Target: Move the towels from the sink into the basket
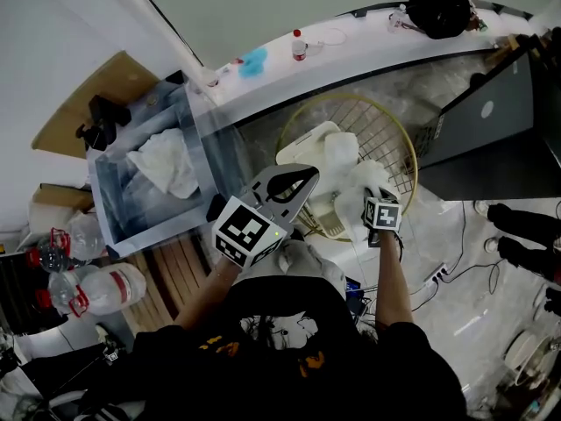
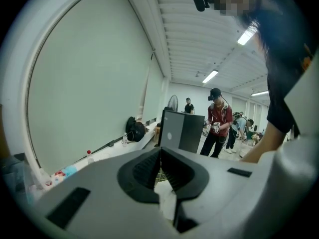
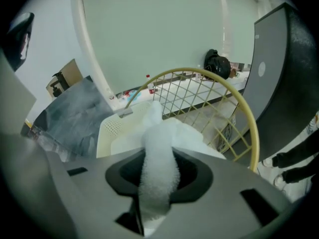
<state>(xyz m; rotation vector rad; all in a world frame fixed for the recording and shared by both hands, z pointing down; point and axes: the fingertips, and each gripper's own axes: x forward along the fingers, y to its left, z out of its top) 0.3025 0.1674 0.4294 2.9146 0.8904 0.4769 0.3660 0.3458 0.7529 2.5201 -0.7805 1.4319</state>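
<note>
right gripper: fingers clamped on white towel over basket | left gripper: fingers together, empty | sink: one towel left

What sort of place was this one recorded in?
Probably a lab or workshop hall, not a home: a makeshift sink near a wire basket, other people standing under ceiling strip lights.
</note>
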